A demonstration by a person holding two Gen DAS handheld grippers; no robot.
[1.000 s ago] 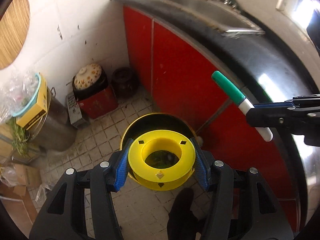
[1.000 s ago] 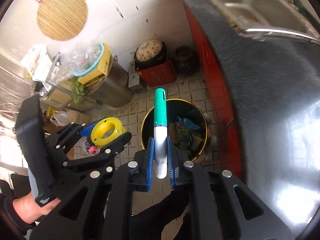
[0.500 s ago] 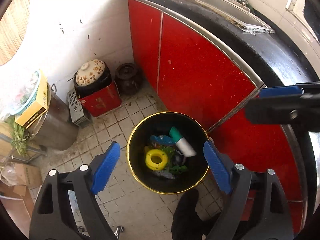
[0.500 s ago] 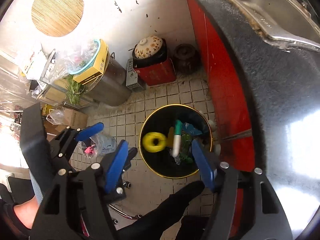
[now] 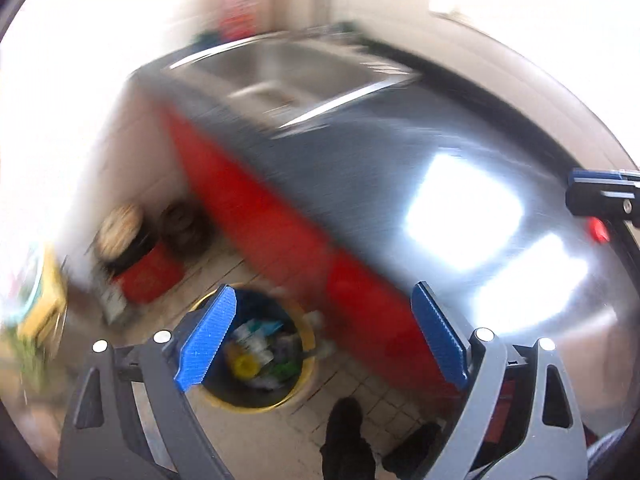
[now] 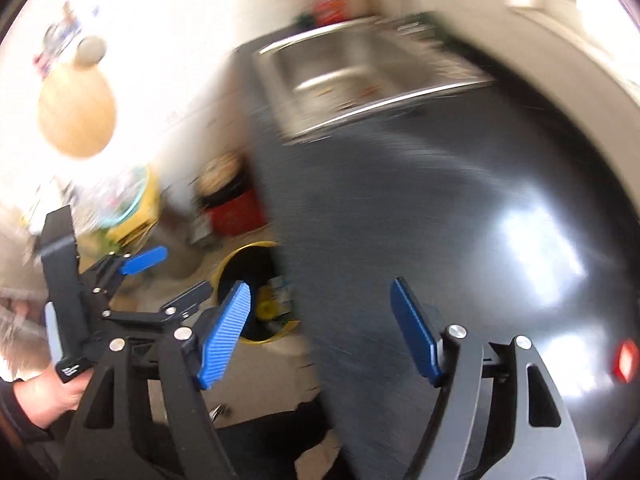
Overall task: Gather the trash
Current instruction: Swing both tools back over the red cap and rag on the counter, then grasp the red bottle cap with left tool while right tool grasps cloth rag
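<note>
Trash sits in the yellow-rimmed bin (image 5: 298,344) on the tiled floor beside the red cabinet (image 5: 280,216); I can make out a yellow ring (image 5: 245,365) among the blurred scraps. My left gripper (image 5: 320,340) hangs above it, jaws opening wide with nothing between them, the bin showing just inside its left pad. My right gripper (image 6: 320,332) is opening too and holds nothing; there the bin (image 6: 240,258) peeks out past the left pad, half hidden by the dark countertop (image 6: 400,200).

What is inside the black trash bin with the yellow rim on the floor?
Inside the black trash bin lies a yellow plastic ring among blurred mixed trash. The blue pad of the left gripper covers its left part.
</note>
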